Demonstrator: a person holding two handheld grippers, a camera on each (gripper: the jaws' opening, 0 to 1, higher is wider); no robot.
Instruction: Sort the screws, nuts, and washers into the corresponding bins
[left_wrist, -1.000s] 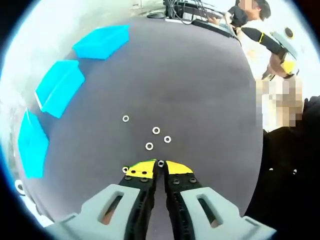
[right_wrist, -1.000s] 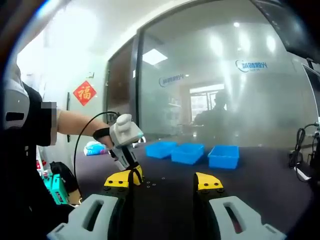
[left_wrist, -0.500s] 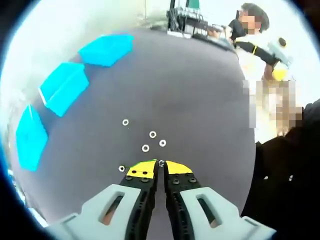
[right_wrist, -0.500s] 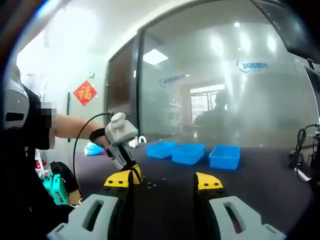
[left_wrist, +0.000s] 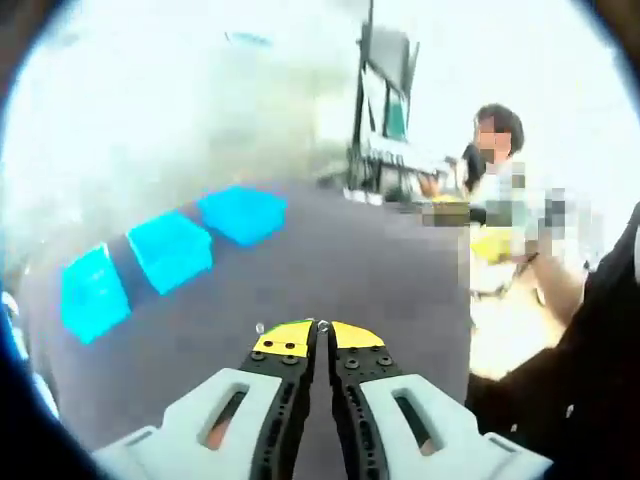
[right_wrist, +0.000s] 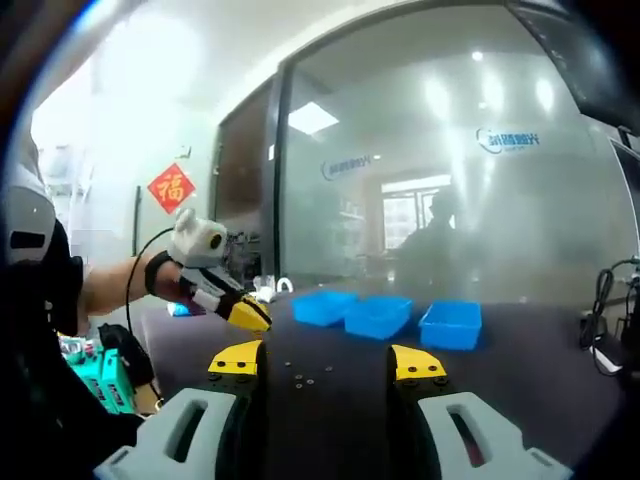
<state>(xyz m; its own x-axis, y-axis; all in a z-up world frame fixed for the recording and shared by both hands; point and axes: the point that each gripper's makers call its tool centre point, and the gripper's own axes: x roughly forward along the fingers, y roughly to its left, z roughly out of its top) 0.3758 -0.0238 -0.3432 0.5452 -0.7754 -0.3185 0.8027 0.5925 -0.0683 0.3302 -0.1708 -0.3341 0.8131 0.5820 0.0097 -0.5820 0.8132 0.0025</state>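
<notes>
Since a second ago, the left gripper (left_wrist: 320, 338) has lifted up off the tabletop (left_wrist: 330, 270), and it is raised in the right gripper view too (right_wrist: 250, 315). Before, washers lay right in front of its tips. Now only one small washer (left_wrist: 260, 327) shows beside the left yellow tip.

Its fingers (left_wrist: 284, 340) are pressed close together. A tiny shiny piece (left_wrist: 322, 325) sits right at the tips. It looks like it is pinched there, but it is too small to tell what it is.

The right gripper (right_wrist: 328, 362) has its fingers (right_wrist: 236, 358) spread wide apart, with nothing between them. It stays low over the dark tabletop (right_wrist: 520, 380).

Between those two spread fingers, a few small washers (right_wrist: 305, 377) lie loose on the tabletop. Past them, three blue bins (right_wrist: 388, 317) stand in a row, just beside each other. In the left gripper view the same three bins (left_wrist: 168, 250) sit in a line on the left side of the tabletop, well apart from the gripper.

Behind the bins is a big glass wall (right_wrist: 450, 180). A red sign (right_wrist: 171, 187) hangs on the wall to the left. A person in a light top (left_wrist: 500, 190) stands at the far side of the tabletop.
</notes>
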